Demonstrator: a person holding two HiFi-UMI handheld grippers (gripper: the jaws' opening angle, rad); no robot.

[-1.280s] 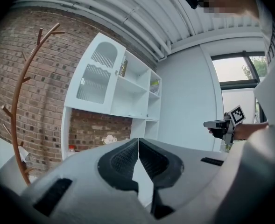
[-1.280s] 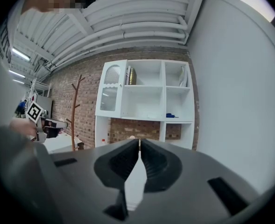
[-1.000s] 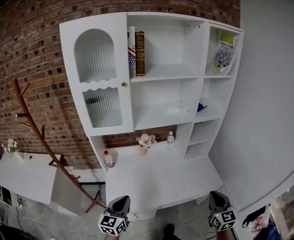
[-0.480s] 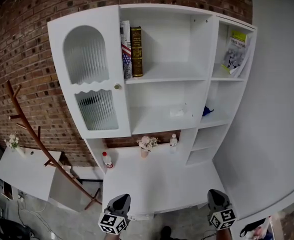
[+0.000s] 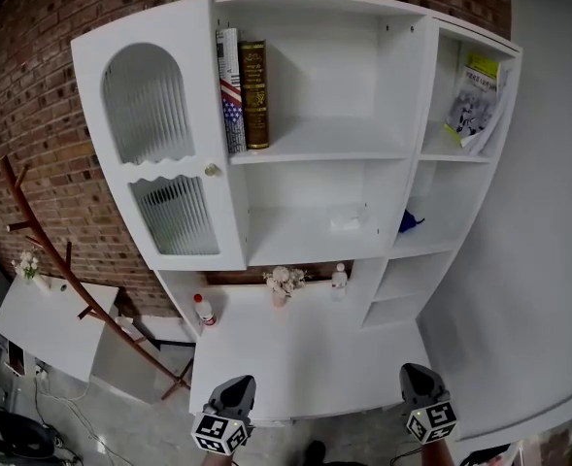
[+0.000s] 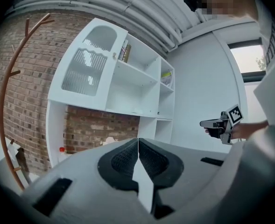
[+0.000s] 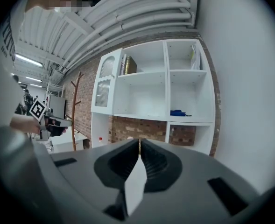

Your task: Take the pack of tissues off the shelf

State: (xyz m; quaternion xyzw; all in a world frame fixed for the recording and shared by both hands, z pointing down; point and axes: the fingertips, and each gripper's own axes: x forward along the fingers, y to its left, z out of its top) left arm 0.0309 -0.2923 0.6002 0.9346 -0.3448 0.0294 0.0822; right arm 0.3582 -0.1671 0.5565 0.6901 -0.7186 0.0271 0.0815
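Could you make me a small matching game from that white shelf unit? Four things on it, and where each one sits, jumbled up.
On the white shelf unit:

Things
1. brown book
2. yellow-topped magazine
3. blue object
4. pack of tissues

Places
A. wide compartment, second level down
B. top right compartment, leaning
C. top wide compartment, upright at its left end
D. narrow right compartment, second level down

Pairs: 1-C, 2-B, 3-D, 4-A
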